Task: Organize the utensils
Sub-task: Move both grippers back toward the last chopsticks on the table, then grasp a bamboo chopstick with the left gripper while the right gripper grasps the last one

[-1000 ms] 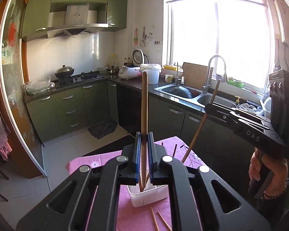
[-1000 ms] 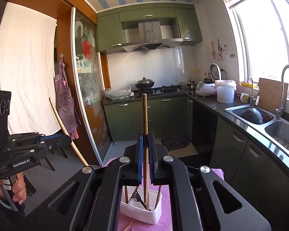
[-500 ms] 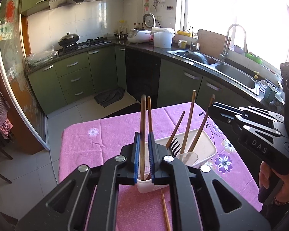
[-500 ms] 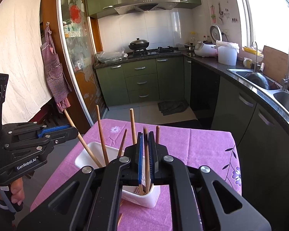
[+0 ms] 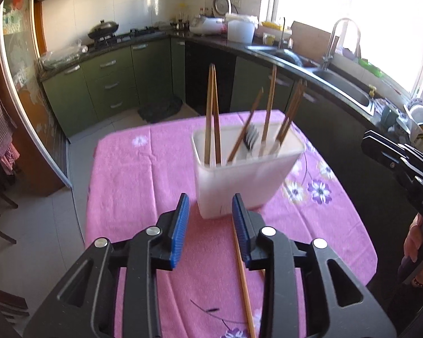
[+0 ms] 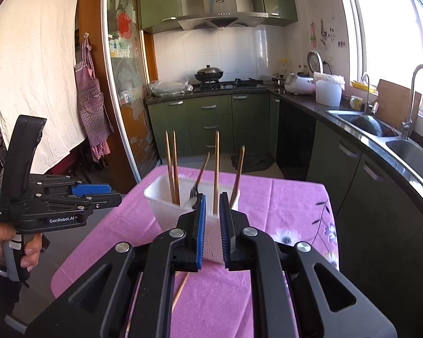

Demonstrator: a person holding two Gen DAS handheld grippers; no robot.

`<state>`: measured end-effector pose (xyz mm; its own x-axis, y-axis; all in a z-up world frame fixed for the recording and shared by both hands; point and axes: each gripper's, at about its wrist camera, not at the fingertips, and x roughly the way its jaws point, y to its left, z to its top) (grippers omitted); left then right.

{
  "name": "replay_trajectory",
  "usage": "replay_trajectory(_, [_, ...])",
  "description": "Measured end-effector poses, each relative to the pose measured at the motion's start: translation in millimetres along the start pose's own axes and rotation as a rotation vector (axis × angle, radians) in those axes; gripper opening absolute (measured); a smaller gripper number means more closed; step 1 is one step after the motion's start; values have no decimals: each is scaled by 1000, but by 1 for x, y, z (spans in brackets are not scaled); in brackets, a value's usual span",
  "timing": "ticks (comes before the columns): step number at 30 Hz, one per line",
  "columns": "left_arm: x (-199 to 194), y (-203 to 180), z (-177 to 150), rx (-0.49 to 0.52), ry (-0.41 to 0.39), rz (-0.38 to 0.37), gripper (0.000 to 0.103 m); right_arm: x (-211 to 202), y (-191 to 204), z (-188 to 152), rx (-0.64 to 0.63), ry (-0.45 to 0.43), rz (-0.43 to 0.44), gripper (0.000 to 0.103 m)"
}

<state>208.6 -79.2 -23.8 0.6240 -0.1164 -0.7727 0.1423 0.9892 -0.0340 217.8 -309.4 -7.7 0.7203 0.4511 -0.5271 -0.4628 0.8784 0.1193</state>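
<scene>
Now apparently empty tongs (image 5: 210, 221) beside holder (image 5: 239, 186)

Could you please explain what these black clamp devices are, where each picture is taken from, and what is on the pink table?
There is no robot arm here: a person holds a handheld black two-finger gripper in each hand, and a camera on each looks along its fingers. One picture comes from the left gripper, the other from the right gripper.

On the pink flowered tablecloth stands a white plastic utensil holder with wooden chopsticks and a dark fork upright in it. More loose wooden chopsticks lie on the cloth.

Both sets of jaws have just been opening, and nothing is held between them.
</scene>
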Motion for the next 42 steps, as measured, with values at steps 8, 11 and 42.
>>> replay_trajectory(8, [86, -23, -57, -19, 292, -96, 30, 27, -14, -99, 48, 191, -33, 20])
replay_trajectory(11, [106, -29, -63, -31, 342, -98, 30, 30, -21, -117, 64, 217, -24, 21])
replay_trajectory(42, [111, -21, -75, -13, 350, -13, 6, 38, -37, -128, 100, 269, -11, 29])
